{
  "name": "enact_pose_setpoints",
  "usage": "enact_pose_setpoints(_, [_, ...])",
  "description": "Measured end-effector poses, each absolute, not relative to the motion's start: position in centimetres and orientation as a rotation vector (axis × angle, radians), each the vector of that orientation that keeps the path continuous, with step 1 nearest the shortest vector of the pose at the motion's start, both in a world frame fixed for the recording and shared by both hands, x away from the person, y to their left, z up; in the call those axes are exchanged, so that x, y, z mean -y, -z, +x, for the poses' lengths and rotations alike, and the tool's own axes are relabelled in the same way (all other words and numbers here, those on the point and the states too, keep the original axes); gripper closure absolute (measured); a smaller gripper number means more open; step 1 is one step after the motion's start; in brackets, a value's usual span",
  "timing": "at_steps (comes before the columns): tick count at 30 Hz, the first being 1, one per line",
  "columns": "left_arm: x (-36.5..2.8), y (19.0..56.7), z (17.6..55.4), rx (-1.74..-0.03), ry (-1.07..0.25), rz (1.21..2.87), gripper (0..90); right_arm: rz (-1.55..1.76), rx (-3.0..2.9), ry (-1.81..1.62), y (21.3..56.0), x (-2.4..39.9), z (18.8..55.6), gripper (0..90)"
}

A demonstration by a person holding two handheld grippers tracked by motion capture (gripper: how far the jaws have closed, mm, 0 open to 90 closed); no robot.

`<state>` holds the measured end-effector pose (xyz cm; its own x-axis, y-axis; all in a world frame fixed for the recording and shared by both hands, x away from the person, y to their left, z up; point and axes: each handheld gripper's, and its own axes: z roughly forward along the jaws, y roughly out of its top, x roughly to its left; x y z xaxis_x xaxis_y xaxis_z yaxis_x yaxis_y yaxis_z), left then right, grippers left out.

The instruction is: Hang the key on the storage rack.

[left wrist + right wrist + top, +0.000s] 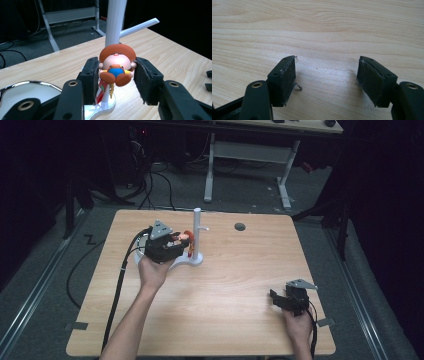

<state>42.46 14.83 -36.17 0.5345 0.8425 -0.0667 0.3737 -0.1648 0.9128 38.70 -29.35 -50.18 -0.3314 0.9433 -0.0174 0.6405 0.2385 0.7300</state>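
Gripping toy figure (115, 68): left hand-held gripper (115, 75), seemingly beside white stand (115, 22); right hand-held gripper (327, 75) wide.

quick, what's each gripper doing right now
left gripper: shut on the toy figure, next to the white stand
right gripper: open, nothing between its jaws, over the table

1. A stand (196, 240), with an upright post on a flat base, is placed on the table (225, 285) toward its far left.
2. A toy figure (116, 66) is held just in front of the post, between the pads of the left gripper (116, 82), above the base.
3. The right gripper (278, 299) is kept near the table's near right corner, well apart from the stand.
4. A small round disc (240, 226) is set in the table to the right of the post, near the far edge.
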Motion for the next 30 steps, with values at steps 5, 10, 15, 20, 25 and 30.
enact_pose_setpoints(5, [-15.5, 36.7, 42.0, -1.032, -0.58, 1.742, 55.2, 1.445, -2.058, -0.876, 50.2, 29.3, 38.7, 31.8])
enact_pose_setpoints(10, [-15.7, 36.9, 41.4, -1.03, -0.59, 1.732, 55.1, 1.445, -2.058, -0.875, 50.2, 29.3, 38.7, 31.8])
enact_pose_setpoints(15, [-16.0, 37.3, 40.7, -1.031, -0.594, 1.718, 55.0, 1.444, -2.059, -0.875, 50.2, 29.3, 38.7, 31.8])
enact_pose_setpoints(20, [-16.0, 37.6, 40.2, -1.029, -0.605, 1.721, 54.9, 1.444, -2.059, -0.875, 50.2, 29.3, 38.7, 31.8])
enact_pose_setpoints(25, [-15.8, 38.2, 40.0, -1.033, -0.604, 1.738, 54.9, 1.444, -2.059, -0.875, 50.2, 29.3, 38.7, 31.8])
enact_pose_setpoints(30, [-15.6, 39.0, 40.0, -1.044, -0.588, 1.748, 54.8, 1.444, -2.059, -0.875, 50.2, 29.3, 38.7, 31.8])
